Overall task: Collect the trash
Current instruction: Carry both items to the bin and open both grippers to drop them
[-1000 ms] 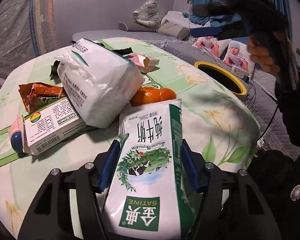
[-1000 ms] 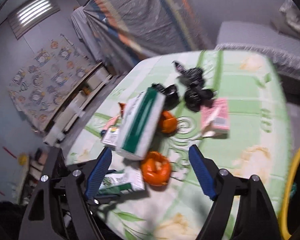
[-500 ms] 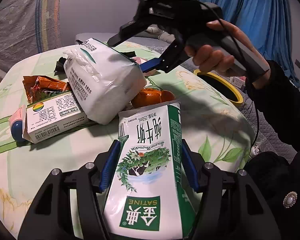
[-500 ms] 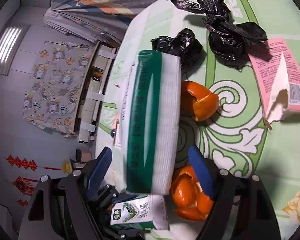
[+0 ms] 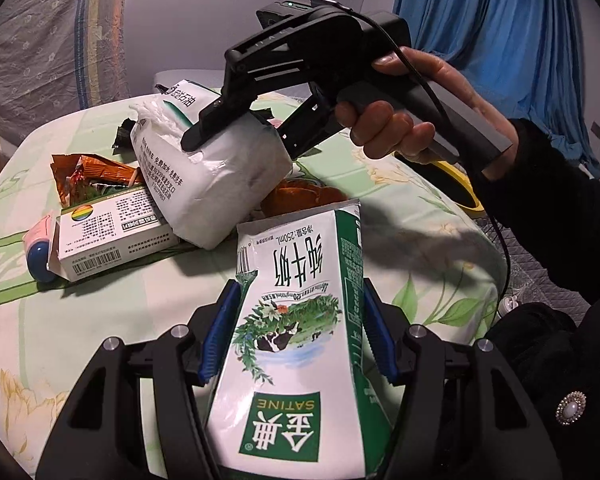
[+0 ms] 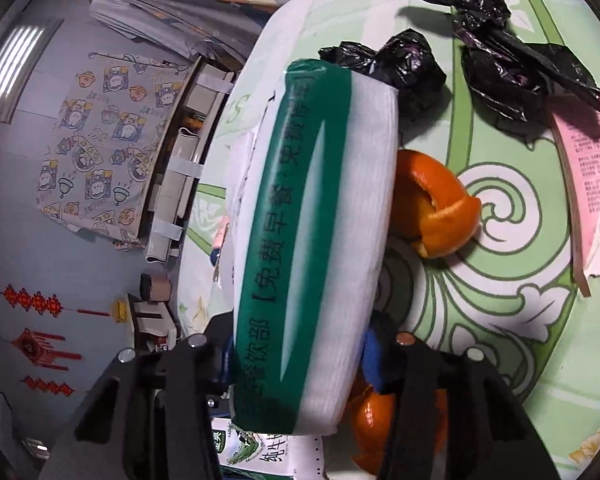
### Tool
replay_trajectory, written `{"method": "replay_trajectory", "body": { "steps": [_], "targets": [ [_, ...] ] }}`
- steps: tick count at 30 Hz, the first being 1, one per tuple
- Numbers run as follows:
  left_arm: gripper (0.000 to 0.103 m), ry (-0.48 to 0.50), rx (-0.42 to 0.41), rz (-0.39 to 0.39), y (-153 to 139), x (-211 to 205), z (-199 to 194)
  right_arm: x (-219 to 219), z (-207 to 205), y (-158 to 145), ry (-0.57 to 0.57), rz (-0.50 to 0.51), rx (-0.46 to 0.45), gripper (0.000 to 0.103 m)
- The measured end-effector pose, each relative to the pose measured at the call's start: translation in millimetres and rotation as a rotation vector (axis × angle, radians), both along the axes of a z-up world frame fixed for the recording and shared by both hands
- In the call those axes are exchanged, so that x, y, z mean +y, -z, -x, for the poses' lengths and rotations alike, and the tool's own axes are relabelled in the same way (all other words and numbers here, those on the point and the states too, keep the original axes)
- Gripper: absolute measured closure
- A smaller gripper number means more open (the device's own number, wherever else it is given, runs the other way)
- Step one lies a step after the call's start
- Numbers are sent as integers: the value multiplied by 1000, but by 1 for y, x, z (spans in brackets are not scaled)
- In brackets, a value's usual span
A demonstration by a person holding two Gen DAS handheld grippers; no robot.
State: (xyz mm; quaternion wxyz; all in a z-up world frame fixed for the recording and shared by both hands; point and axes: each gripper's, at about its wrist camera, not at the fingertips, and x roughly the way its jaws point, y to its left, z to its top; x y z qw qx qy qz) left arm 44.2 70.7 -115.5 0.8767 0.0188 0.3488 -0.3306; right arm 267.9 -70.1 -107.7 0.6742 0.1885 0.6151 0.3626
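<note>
The right gripper (image 6: 296, 356), raised a second ago, has dropped over the white-and-green plastic tissue pack (image 6: 312, 240) on the counter (image 5: 100, 300), jaws closing around it; the left gripper (image 5: 296, 340) stays clamped on the green-and-white milk carton (image 5: 296, 320) (yellow-rimmed bin (image 5: 466, 192) beyond)

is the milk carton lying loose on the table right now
No, the milk carton sits clamped between the blue pads of the left gripper.
</note>
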Motion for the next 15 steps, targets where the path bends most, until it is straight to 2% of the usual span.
{"method": "replay_trajectory", "body": {
  "steps": [4, 10, 15],
  "targets": [
    [47, 9, -25, 0, -7, -2, 8, -18, 13, -14, 16, -23, -44, 59],
    [48, -4, -58, -40, -14, -4, 18, -69, 26, -55, 144, -24, -221, 59],
    [48, -37, -95, -27, -27, -3, 19, -111, 38, -77, 213, -86, -275, 59]
  ]
}}
